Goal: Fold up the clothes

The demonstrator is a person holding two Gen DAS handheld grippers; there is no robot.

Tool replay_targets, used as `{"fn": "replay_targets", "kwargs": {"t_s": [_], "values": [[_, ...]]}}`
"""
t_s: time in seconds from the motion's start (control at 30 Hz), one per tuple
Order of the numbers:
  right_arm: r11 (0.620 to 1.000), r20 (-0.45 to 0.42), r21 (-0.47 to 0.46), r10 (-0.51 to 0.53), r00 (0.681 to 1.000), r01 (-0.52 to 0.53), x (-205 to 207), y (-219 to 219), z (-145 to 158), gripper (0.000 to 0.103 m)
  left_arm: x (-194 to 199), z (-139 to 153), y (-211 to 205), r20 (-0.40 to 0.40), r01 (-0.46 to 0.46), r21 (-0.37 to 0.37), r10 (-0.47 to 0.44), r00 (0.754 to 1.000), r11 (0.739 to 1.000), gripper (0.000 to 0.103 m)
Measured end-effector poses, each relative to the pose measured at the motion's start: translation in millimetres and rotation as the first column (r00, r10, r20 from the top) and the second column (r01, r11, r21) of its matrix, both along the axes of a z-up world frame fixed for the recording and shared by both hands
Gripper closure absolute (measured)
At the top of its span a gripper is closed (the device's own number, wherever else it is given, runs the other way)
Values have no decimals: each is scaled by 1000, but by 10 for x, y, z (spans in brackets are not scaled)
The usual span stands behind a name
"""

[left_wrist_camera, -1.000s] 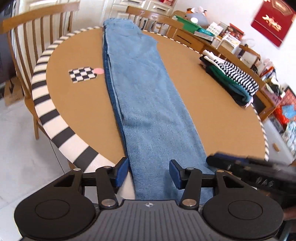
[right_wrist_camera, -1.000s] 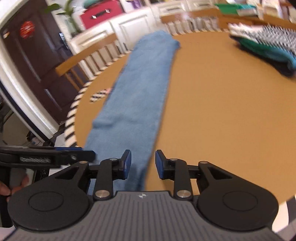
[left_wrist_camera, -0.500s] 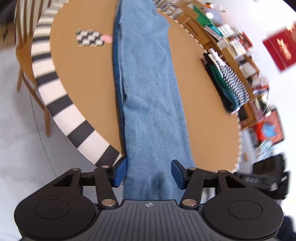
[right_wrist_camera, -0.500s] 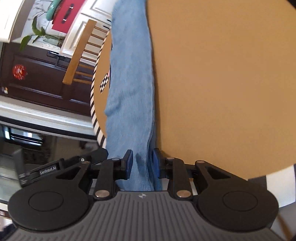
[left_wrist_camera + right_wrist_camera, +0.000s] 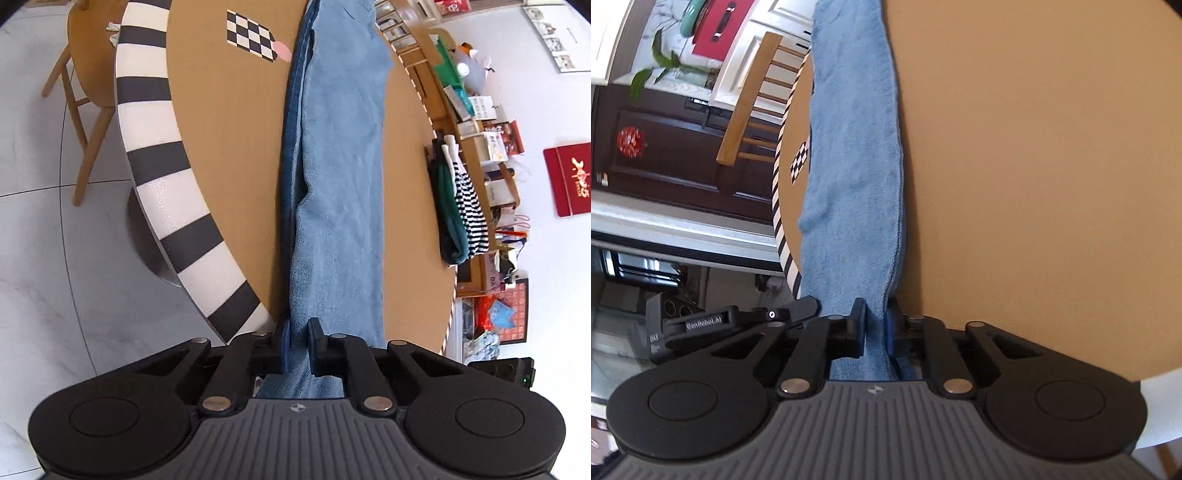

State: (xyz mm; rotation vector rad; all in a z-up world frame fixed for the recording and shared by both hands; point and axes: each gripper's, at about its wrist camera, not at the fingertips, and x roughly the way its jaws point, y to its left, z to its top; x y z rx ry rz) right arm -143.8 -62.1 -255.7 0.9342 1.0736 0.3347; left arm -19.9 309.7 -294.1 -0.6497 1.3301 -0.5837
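Pinching the near hem of the jeans (image 5: pixel 340 177), the left gripper (image 5: pixel 297 343) and right gripper (image 5: pixel 875 325) each clamp a corner; the rest lies along the tabletop (image 5: pixel 229 155). Next, probably, lift and carry the hem toward the far end, evenly.

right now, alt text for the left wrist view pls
The left gripper is shut on the near end of the jeans, which lie lengthwise across a round brown table with a black-and-white striped rim. A checkerboard card lies left of them; folded clothes are stacked at the right edge.
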Motion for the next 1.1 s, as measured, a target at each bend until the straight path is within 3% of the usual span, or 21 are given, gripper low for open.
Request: {"fn": "replay_targets", "kwargs": {"t_s": [0.17,0.53,0.73,0.9,1.1], "values": [[999,57,-42,19,998,-17,-79,25,210,95,-71,4,27,2,-17,-81,17,1000,997,95],[998,161,54,25,987,-34,-728,19,1070,96,-671,856,253,36,43,-217,-36,999,975,96],[988,203,129,61,977,-89,-971,219,1602,95,-1087,1629,524,143,77,-317,-32,989,945,95],[991,327,124,15,945,-59,-371,86,2037,95,-548,1917,437,176,45,-384,26,984,922,95],[982,334,189,-78,940,14,909,-258,2155,95,591,2034,106,130,-67,-453,140,982,889,95]]}}
